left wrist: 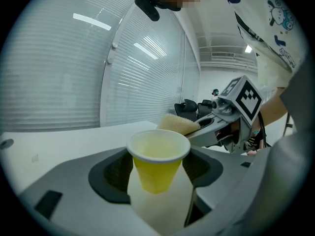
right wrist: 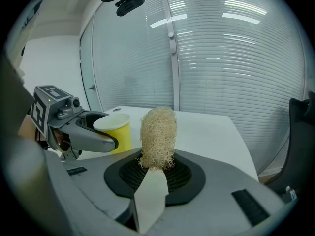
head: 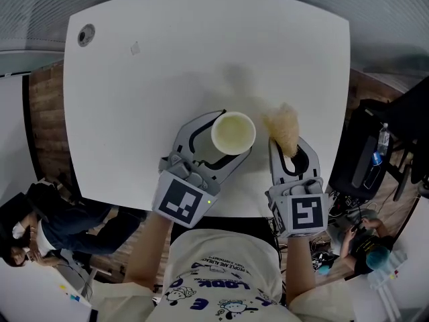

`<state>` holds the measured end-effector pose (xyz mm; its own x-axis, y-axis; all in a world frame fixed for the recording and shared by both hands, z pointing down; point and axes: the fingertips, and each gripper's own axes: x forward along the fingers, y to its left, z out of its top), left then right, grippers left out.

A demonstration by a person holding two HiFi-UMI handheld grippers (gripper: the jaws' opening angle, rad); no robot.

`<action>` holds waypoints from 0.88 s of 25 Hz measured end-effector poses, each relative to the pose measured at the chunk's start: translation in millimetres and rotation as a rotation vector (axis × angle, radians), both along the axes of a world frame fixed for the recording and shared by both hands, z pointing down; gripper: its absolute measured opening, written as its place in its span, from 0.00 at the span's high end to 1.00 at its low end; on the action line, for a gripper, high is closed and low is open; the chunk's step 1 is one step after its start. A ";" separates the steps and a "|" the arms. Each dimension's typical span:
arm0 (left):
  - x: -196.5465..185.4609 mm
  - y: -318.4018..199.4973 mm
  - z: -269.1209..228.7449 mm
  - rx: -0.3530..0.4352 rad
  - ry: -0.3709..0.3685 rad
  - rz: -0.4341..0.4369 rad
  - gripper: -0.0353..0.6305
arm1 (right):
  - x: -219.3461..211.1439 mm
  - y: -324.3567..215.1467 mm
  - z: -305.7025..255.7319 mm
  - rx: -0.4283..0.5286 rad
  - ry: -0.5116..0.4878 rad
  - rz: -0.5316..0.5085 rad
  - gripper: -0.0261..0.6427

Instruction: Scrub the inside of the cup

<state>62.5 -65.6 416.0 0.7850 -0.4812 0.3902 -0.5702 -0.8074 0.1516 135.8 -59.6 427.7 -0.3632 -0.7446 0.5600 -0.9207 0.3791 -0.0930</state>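
Yellow cup (left wrist: 157,162): one only, paper-like with a pale inside, upright with its mouth up, over the near part of the white table (head: 167,59). Whether its base touches the top cannot be told.
Left gripper (head: 225,139): jaws clamped on the cup's body below the rim. This grip likely steadies the cup and leaves the mouth free for scrubbing.
Loofah scrubber (right wrist: 158,134): one, a straw-coloured fibrous piece that stands up out of the jaws. Its free end is just beside the cup's rim, to the right, and is not inside yet.
Right gripper (head: 289,150): jaws set narrow, pinched on the scrubber's lower end. Most of its length sticks out, probably so that it can reach down into the cup.
Count: one cup, one scrubber, two grippers, one table.
Step in hand: judged as lining up, since the scrubber's tip is near the mouth but apart from it.
Next move calls for: bringing the tip over the rim and down inside.
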 end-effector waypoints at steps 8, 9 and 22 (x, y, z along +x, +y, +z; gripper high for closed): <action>-2.3 7.7 -17.9 0.045 -0.041 0.008 0.45 | -2.6 6.7 -33.4 0.045 0.043 -0.071 0.84; -2.2 8.9 -21.7 0.060 -0.051 0.014 0.45 | -3.2 7.9 -38.7 0.045 0.049 -0.086 0.84; -20.1 10.9 -67.5 0.205 -0.123 -0.040 0.45 | -33.7 13.5 -107.6 0.087 0.090 -0.278 0.84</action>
